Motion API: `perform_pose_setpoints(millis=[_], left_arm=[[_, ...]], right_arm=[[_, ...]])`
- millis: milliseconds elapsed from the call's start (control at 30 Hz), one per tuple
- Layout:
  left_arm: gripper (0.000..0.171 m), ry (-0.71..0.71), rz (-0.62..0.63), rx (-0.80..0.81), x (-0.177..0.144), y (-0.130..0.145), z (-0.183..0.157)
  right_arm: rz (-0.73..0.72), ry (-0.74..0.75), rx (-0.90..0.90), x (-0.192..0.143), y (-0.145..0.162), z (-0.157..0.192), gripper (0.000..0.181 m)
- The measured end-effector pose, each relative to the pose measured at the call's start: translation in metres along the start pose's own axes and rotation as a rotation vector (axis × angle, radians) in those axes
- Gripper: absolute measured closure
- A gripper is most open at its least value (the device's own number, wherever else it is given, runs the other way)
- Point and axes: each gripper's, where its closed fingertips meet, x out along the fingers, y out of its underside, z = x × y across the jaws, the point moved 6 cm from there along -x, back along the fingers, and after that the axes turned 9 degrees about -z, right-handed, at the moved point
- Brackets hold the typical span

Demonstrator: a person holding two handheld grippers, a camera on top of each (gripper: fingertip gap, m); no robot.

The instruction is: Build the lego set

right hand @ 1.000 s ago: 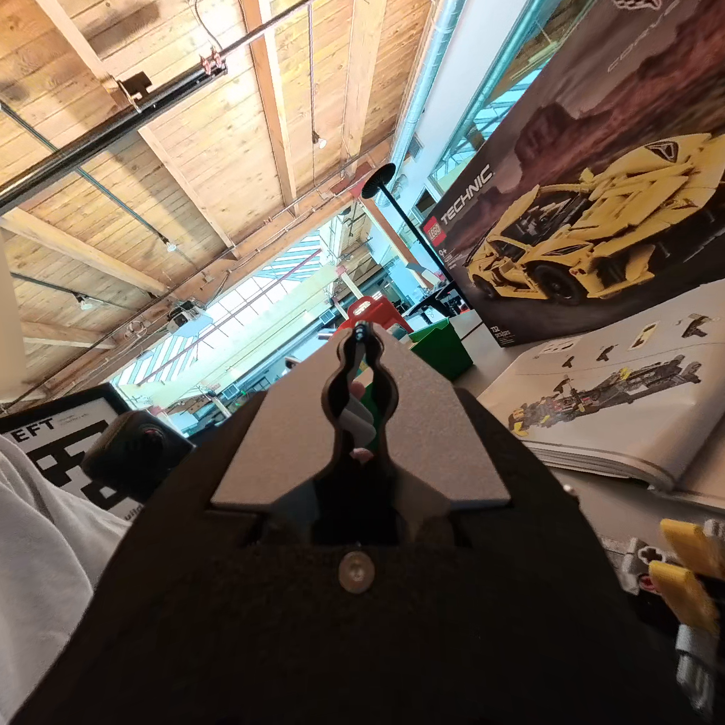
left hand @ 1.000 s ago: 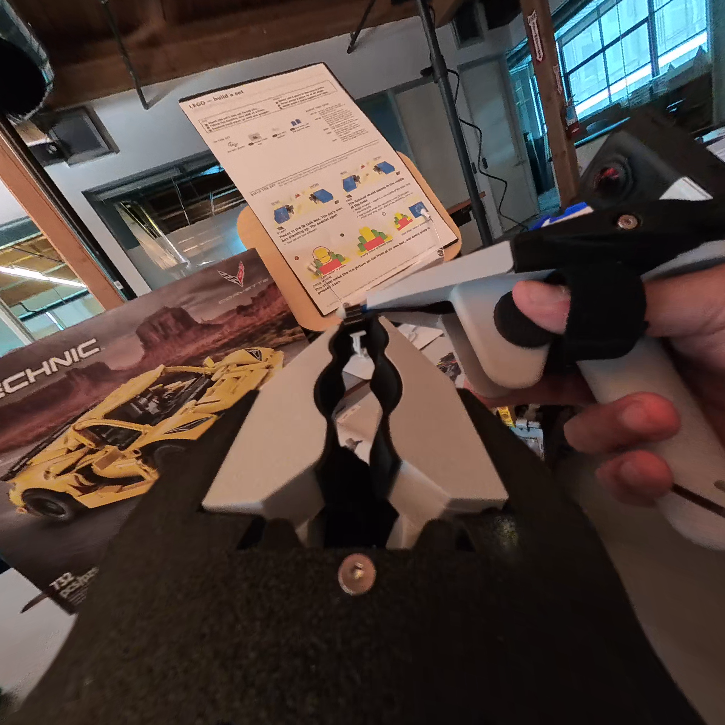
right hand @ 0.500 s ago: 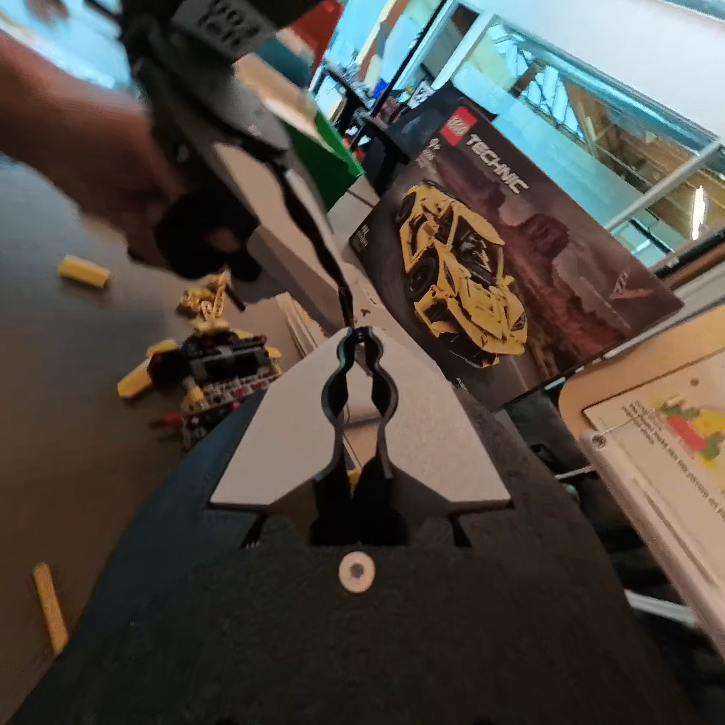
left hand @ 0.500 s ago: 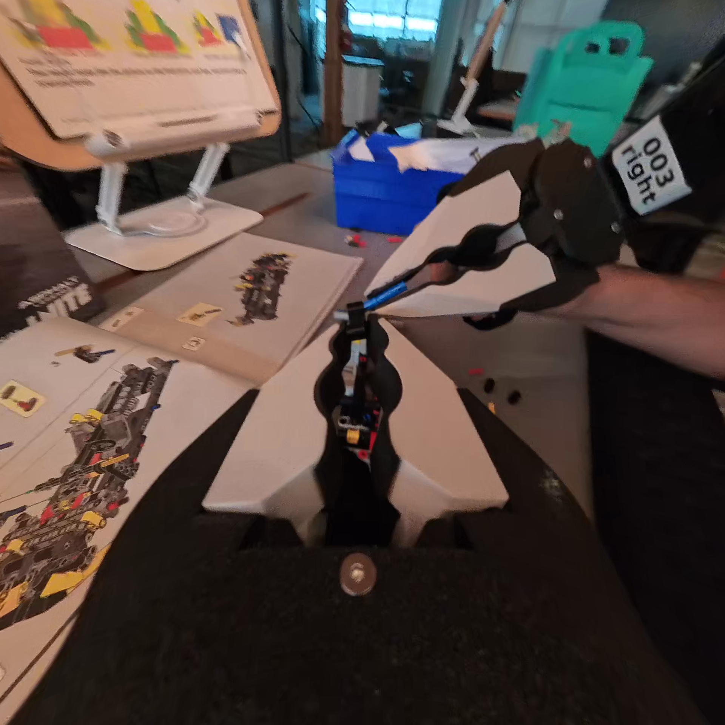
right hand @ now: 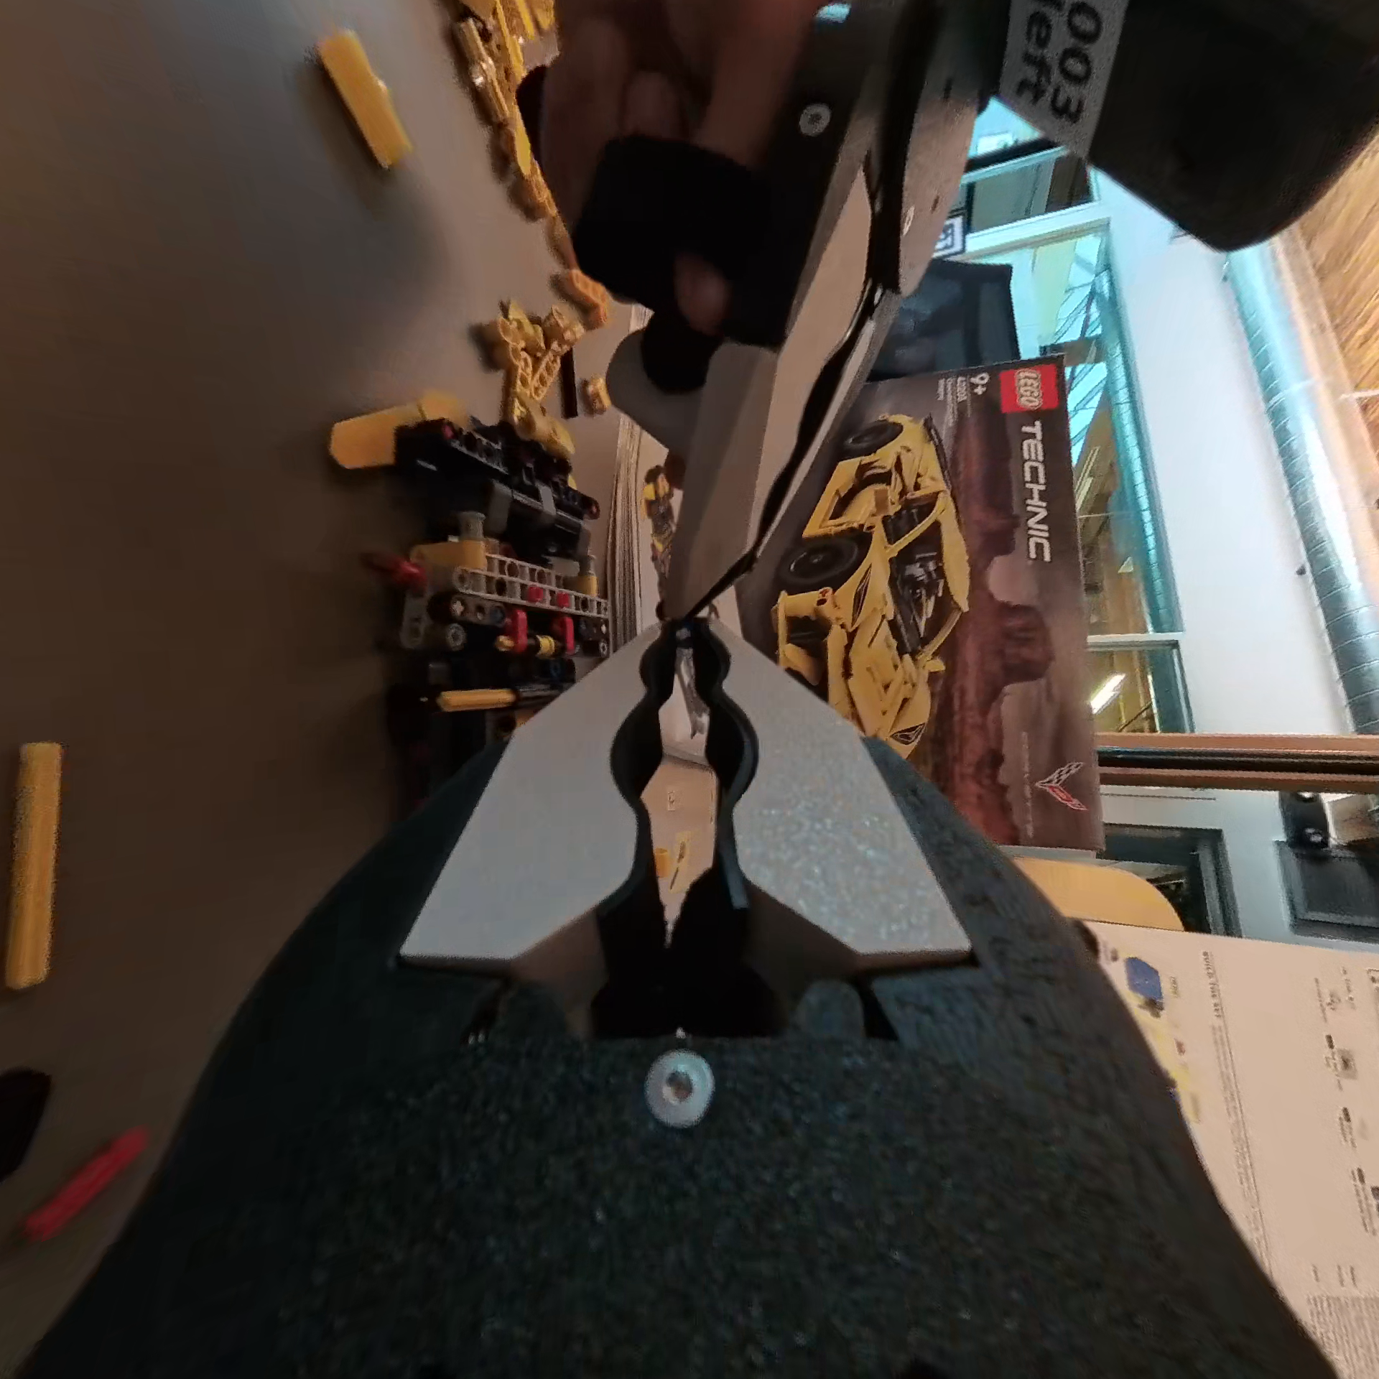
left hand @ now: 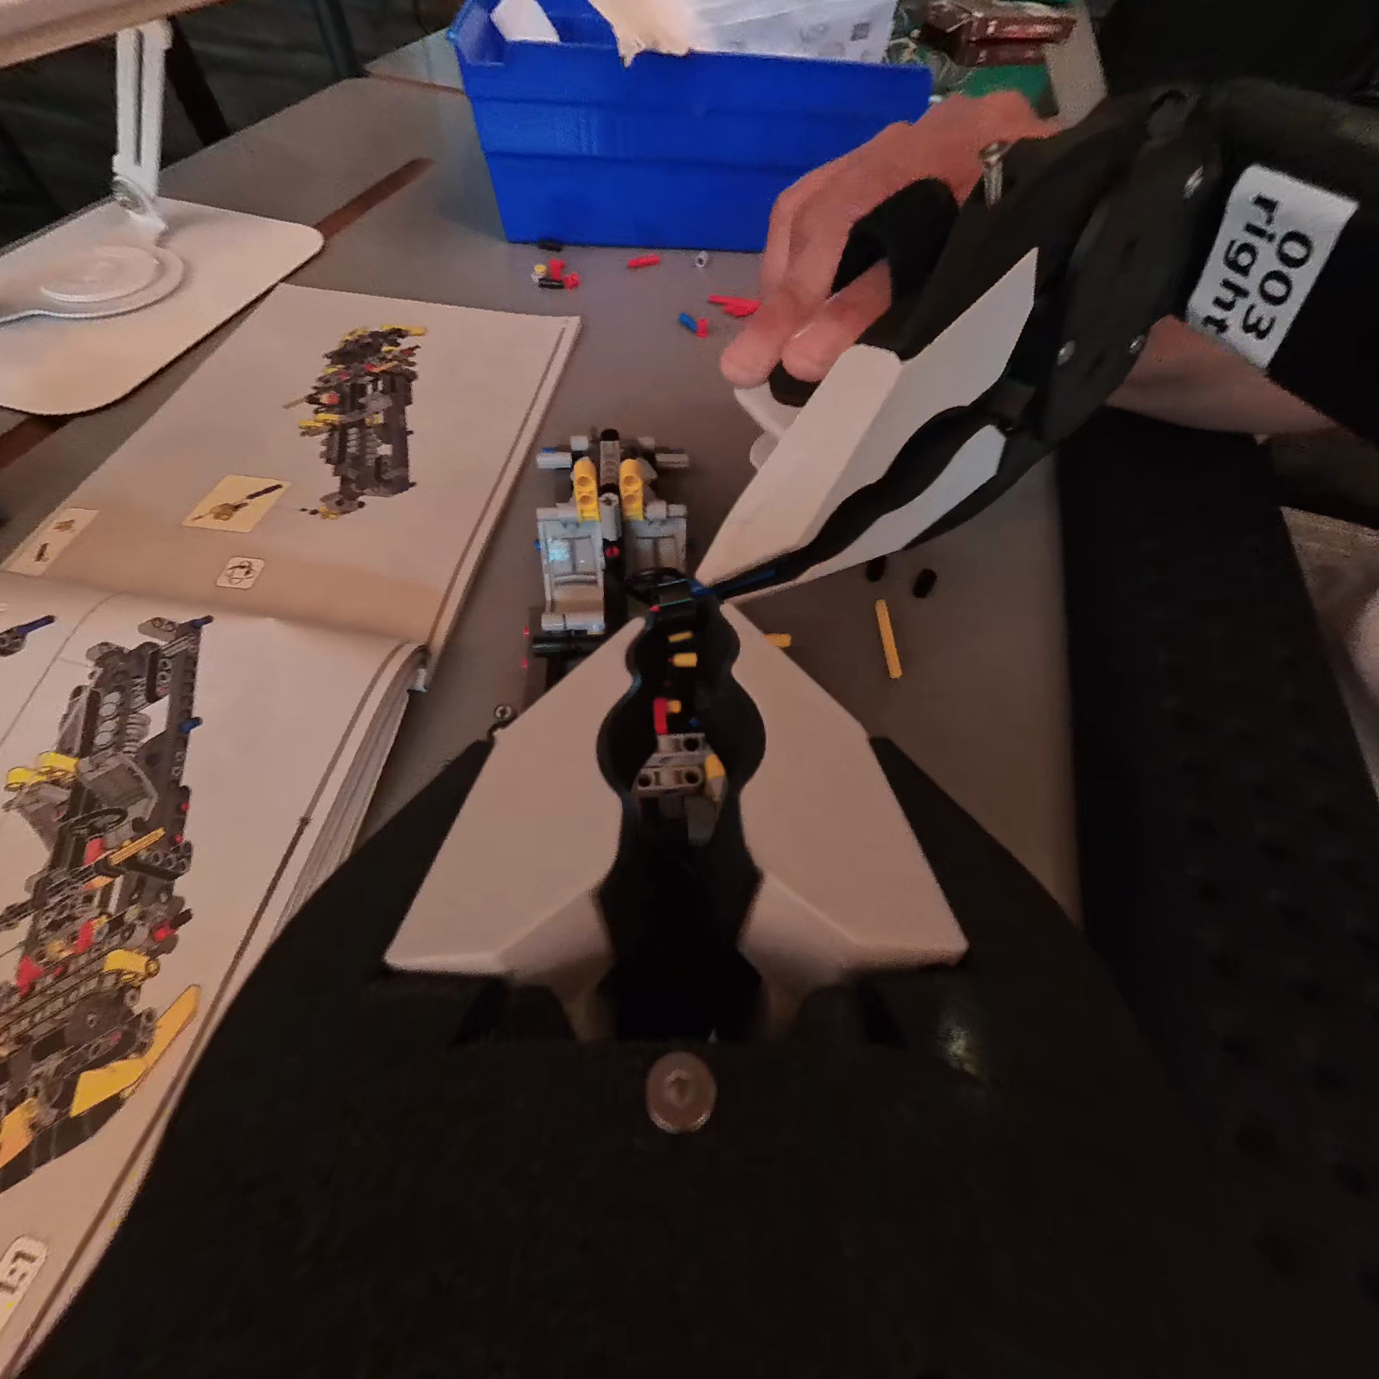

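Above chassis (left hand: 606, 539), left gripper (left hand: 675, 606), right gripper (left hand: 705, 586), tips meeting

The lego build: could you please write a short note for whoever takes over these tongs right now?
Left tongs: shut on a small black piece, over the chassis.
Right tongs: shut on a blue pin, tip to tip with the left.
Chassis lies on the table beside the open manual; loose parts near the blue bin.
Done: chassis partly built.
Left: probably join pin and piece, then fit to the chassis.
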Motion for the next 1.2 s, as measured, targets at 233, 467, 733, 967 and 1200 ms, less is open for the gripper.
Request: perform_pose_setpoints(millis=[233,467,733,967,1200], left_arm=[[0.167,0.048,-0.012,-0.026,0.002,0.000,-0.006],[0.166,0.061,0.005,-0.001,0.001,0.001,-0.009],[0.166,0.341,-0.159,-0.216,-0.011,-0.011,-0.019],[0.166,0.376,-0.194,-0.299,-0.009,-0.009,-0.016],[0.166,0.388,-0.195,-0.282,-0.011,-0.010,-0.018]], right_arm=[[0.013,0.041,-0.069,-0.006,-0.008,0.004,0.177],[-0.027,0.045,-0.058,-0.005,-0.006,0.007,0.176],[-0.354,0.068,0.374,-0.024,-0.019,-0.012,0.178],[-0.353,0.090,0.440,-0.024,-0.017,-0.014,0.178],[-0.373,0.077,0.456,-0.024,-0.016,-0.013,0.178]])
